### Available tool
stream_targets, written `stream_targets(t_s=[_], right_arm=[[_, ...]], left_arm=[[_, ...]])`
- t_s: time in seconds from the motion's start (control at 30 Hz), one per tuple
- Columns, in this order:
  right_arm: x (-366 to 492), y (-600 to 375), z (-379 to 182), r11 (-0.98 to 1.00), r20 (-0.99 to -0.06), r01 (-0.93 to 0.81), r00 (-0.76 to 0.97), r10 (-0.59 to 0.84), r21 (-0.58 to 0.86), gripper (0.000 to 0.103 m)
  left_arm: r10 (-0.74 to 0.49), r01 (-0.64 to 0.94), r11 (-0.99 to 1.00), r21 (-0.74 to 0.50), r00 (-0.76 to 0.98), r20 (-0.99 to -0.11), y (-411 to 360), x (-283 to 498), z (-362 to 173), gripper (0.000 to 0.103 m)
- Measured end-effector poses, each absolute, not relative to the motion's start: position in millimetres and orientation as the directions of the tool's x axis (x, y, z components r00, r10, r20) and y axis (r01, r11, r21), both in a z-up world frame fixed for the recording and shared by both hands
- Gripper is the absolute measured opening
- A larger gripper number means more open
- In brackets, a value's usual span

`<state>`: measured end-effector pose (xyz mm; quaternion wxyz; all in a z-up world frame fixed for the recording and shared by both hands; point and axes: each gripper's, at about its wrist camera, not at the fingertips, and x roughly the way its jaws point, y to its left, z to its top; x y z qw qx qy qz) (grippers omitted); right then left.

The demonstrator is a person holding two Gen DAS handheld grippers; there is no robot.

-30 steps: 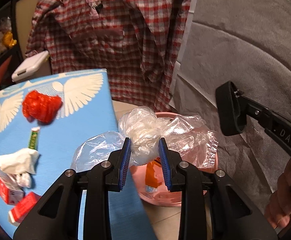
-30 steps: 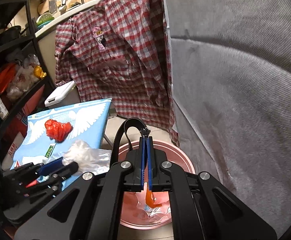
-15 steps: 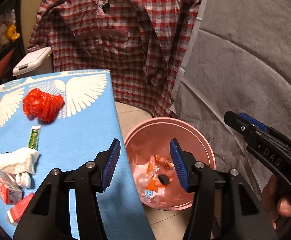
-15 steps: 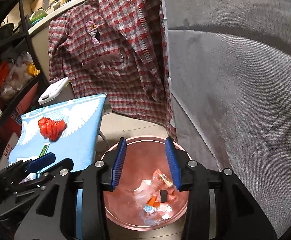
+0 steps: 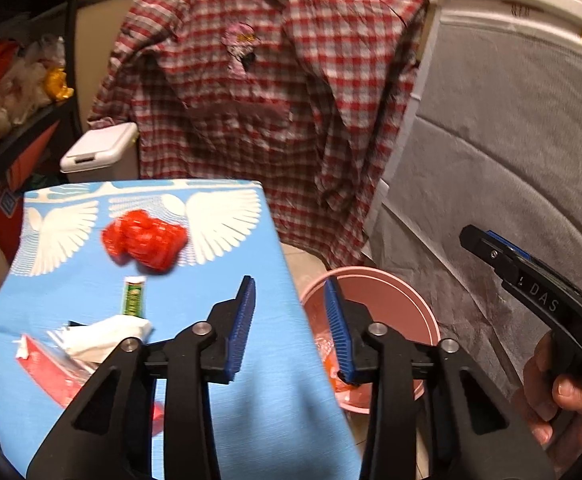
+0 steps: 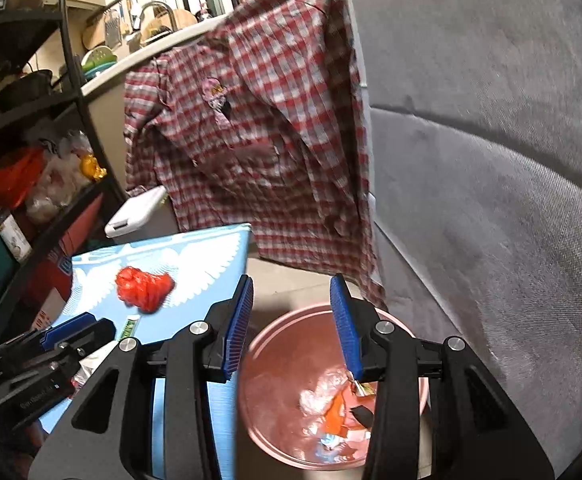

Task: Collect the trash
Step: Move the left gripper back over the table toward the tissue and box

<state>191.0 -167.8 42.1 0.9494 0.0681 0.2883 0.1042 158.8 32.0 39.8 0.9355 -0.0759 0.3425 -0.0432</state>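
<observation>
A pink bin [image 5: 387,288] [image 6: 275,328] stands on the floor right of a blue board [image 5: 219,248] [image 6: 195,248] and holds wrappers and clear plastic [image 6: 331,404]. On the board lie a crumpled red bag [image 5: 145,242] [image 6: 145,288], a green wrapper [image 5: 134,300], a white tissue [image 5: 107,338] and a red packet [image 5: 51,372]. My left gripper [image 5: 290,330] is open and empty over the board's right edge. My right gripper [image 6: 293,326] is open and empty above the bin's left rim.
A red checked shirt [image 5: 267,100] hangs behind the board and bin. A grey padded wall [image 6: 491,160] is on the right. A white lidded box [image 5: 99,148] and dark shelves with bags [image 6: 31,160] are on the left.
My left gripper opened and dropped the clear plastic bag into the bin, then swung left toward the board. My right gripper opened, let go of an orange wrapper, and rose.
</observation>
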Motion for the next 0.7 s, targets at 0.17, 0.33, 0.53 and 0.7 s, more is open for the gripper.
stream_targets(t_s=[0.17, 0.33, 0.53, 0.7], right_arm=[[182, -149, 46, 0.962, -0.512, -0.198, 0.817, 0.267, 0.186, 0.040], [175, -126, 44, 0.955, -0.499, -0.248, 0.815, 0.296, 0.161, 0.031], [173, -106, 42, 0.938, -0.494, -0.300, 0.798, 0.346, 0.174, 0.025], [180, -84, 35, 0.915, -0.510, -0.345, 0.760, 0.402, 0.207, 0.019]], left_arm=[[-0.108, -0.003, 0.984, -0.179, 0.789, -0.605, 75, 145, 55, 0.029], [-0.066, -0.065, 0.978, -0.198, 0.804, -0.591, 132, 138, 63, 0.024], [-0.002, -0.169, 0.959, -0.226, 0.797, -0.605, 206, 132, 55, 0.018], [0.020, -0.222, 0.943, -0.248, 0.782, -0.623, 250, 128, 44, 0.016]])
